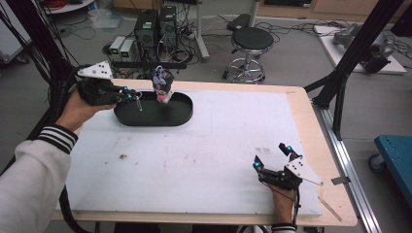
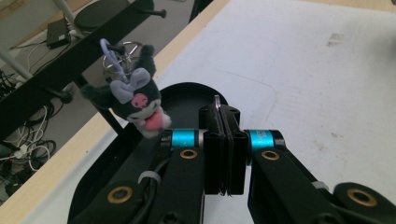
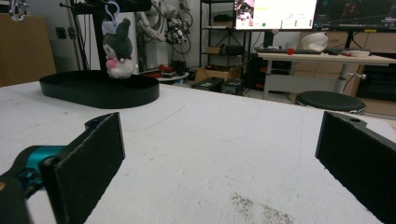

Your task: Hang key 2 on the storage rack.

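A small dark plush toy [image 1: 163, 85] [image 2: 137, 105] [image 3: 119, 49] with a pink face hangs by a lilac loop from a black rack's bar [image 1: 145, 64], over the far side of a black oval tray [image 1: 184, 114] [image 2: 187, 91] [image 3: 93, 95]. My left gripper [image 1: 131, 93] [image 2: 225, 140] hovers above the tray's left end, left of the plush and apart from it. It is shut on a thin silvery metal piece [image 1: 138, 102] [image 2: 217, 100] whose edge pokes out past the pads. My right gripper [image 1: 270, 155] [image 3: 219, 163] rests open near the mat's front right, nothing between its pads.
A white mat [image 1: 204, 160] covers most of the wooden table [image 1: 311, 126]; it has a few small stains. Behind the table are computer boxes [image 1: 155, 26], cables and a round stool [image 1: 250, 41]. A black frame post [image 1: 347, 73] stands at the right, with a blue cart [image 1: 396, 155] beyond.
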Demonstrator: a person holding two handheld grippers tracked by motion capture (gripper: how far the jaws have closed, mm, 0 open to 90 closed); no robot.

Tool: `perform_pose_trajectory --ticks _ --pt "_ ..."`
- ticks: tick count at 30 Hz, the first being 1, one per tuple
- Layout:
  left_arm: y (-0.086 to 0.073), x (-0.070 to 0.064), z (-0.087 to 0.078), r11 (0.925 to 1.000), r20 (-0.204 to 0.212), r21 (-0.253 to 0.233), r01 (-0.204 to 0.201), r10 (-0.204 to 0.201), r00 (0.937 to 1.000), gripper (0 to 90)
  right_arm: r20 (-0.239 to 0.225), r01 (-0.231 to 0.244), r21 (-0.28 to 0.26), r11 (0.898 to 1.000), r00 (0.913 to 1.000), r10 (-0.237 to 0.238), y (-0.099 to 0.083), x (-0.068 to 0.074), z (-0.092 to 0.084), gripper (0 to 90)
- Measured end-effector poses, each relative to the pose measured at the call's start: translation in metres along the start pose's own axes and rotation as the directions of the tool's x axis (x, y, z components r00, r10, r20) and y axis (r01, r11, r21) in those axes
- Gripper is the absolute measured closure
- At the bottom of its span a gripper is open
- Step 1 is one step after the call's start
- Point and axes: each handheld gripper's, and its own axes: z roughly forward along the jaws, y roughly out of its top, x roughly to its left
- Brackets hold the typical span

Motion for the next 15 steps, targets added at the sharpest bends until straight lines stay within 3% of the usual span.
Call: perform_pose_trajectory --ticks 15 --pt "0.031 0.042 0.0 0.9996 -0.009 0.027 0.011 -0.011 0.9999 88.3 0.0 -0.002 0.003 1.0 1.0 0.002 0.0 0.0 0.0 0.5"
